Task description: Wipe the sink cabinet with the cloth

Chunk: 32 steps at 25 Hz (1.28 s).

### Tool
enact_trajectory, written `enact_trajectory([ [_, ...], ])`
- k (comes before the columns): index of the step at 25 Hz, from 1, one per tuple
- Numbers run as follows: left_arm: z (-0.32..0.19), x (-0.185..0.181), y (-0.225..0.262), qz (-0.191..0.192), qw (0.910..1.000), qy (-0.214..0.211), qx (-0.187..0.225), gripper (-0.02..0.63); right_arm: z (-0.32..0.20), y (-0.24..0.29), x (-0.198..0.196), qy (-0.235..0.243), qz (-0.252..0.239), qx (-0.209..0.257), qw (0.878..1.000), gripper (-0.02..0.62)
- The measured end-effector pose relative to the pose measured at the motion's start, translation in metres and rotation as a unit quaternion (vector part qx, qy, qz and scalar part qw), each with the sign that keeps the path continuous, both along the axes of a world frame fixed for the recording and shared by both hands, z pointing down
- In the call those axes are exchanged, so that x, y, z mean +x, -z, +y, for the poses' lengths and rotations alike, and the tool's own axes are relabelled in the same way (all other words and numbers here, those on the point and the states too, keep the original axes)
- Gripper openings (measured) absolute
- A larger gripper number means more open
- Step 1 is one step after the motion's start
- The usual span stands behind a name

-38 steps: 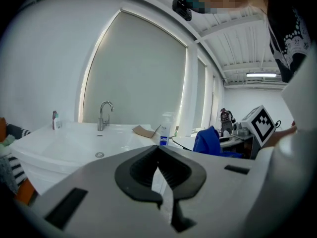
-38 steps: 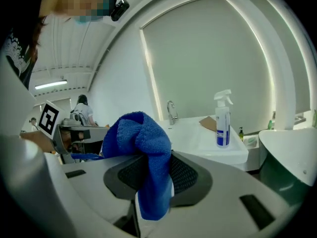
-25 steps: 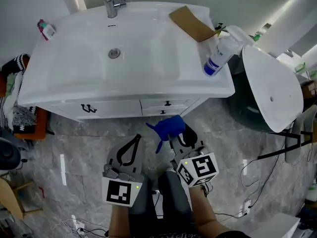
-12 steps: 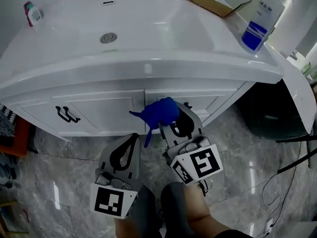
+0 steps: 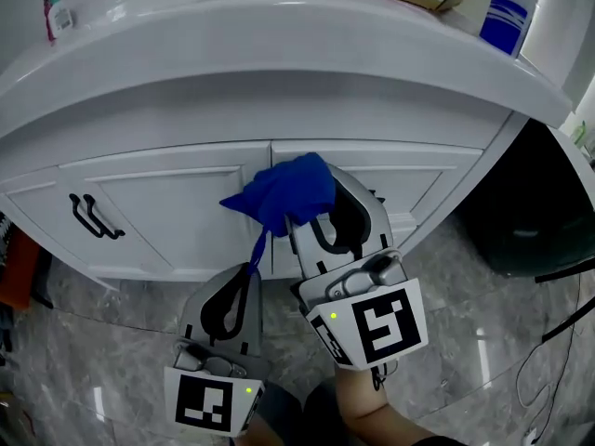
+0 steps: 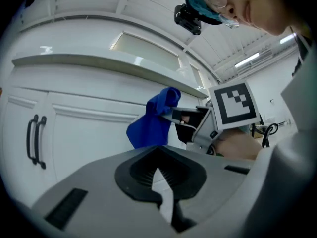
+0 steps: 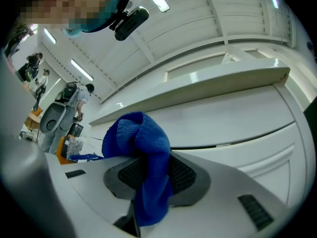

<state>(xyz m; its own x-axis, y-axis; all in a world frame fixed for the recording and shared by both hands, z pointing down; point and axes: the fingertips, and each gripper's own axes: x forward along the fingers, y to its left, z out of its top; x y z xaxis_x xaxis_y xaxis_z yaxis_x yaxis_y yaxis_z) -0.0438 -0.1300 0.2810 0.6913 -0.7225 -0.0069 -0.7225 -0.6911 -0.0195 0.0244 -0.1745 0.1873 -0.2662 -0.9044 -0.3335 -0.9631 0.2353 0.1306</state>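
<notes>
Head view: the right hand-held gripper (image 5: 311, 214) pinches a bunched blue cloth (image 5: 279, 193) close before the white panelled sink cabinet (image 5: 158, 203). Left gripper view: left hand-held gripper (image 6: 159, 167) pressed together, empty. Right gripper view: the wad barely leads the jaws; plastic could scrape the door.

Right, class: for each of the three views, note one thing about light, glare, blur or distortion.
Head view: bright glare streaks on the sink rim, shadow beneath it on the cabinet. Left gripper view: wide lens bows the cabinet lines, corners black. Right gripper view: cloth sharp, ceiling lights blown out.
</notes>
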Motion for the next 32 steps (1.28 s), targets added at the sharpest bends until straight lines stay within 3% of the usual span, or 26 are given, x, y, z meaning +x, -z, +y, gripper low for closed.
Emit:
enact_trajectory([
  [7, 0.004, 0.035, -0.012, 0.006, 0.999, -0.042, -0.016, 0.0, -0.003, 0.002, 0.0, -0.006, 0.027, 0.024, 0.999, 0.115],
  [10, 0.0, 0.034, -0.02, 0.011, 0.9987, -0.044, -0.023, 0.0, -0.002, 0.003, 0.001, -0.008, 0.022, 0.04, 0.999, 0.115],
  [18, -0.003, 0.026, -0.03, 0.01, 0.998, -0.054, -0.031, 0.0, -0.005, -0.001, -0.001, -0.016, 0.024, 0.023, 0.999, 0.115],
  [24, -0.005, 0.016, -0.036, -0.017, 0.998, -0.057, -0.019, 0.0, -0.004, 0.0, 0.002, -0.03, 0.039, 0.016, 0.999, 0.115],
  [32, 0.007, 0.031, -0.029, 0.0, 0.9965, -0.082, -0.015, 0.0, 0.0, 0.0, 0.017, -0.046, 0.039, 0.031, 0.998, 0.115],
])
